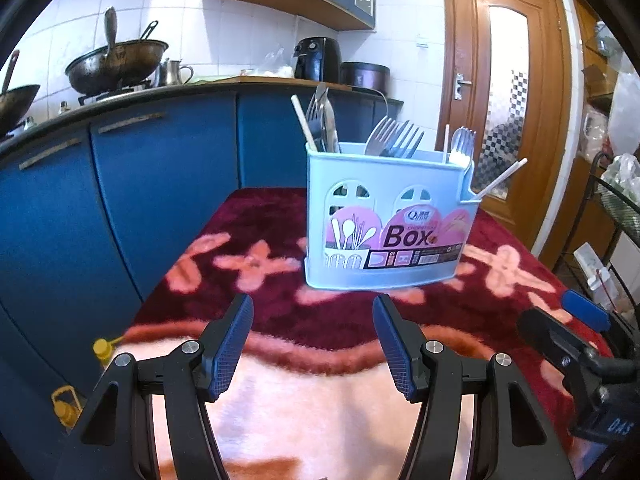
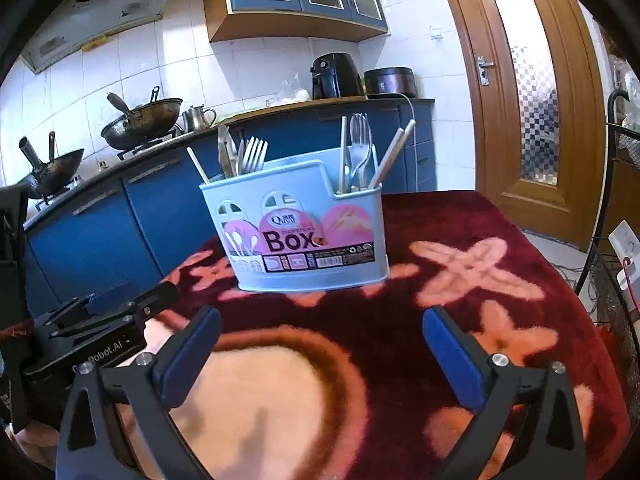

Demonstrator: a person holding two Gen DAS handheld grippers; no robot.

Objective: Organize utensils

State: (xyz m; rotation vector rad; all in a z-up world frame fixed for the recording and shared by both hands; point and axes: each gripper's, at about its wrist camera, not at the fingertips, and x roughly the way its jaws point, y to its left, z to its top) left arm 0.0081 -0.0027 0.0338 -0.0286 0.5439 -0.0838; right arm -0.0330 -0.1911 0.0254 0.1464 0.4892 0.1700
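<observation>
One pale blue utensil box (image 1: 384,216) stands upright on the dark red flowered blanket (image 1: 280,288), at about 12 o'clock from both grippers and well clear of their tips. Its front carries one pink label reading "Box". From the left wrist view three groups stick up out of it: at 11 o'clock one white chopstick (image 1: 304,124) beside a tight bunch of dark-handled cutlery (image 1: 322,120) too overlapped to count; in the middle a cluster of forks (image 1: 394,138), at least two; at 1 o'clock one more fork (image 1: 462,146) with one thin white stick, and a pair of chopsticks (image 1: 502,178) leaning out toward 2 o'clock. The left gripper (image 1: 313,344) has its two blue-padded fingers spread apart with nothing between them. The right gripper (image 2: 322,356) is likewise spread wide and empty, above the blanket. On the counter behind sit two woks (image 2: 140,122), one metal jug, one black air fryer (image 2: 334,76).
</observation>
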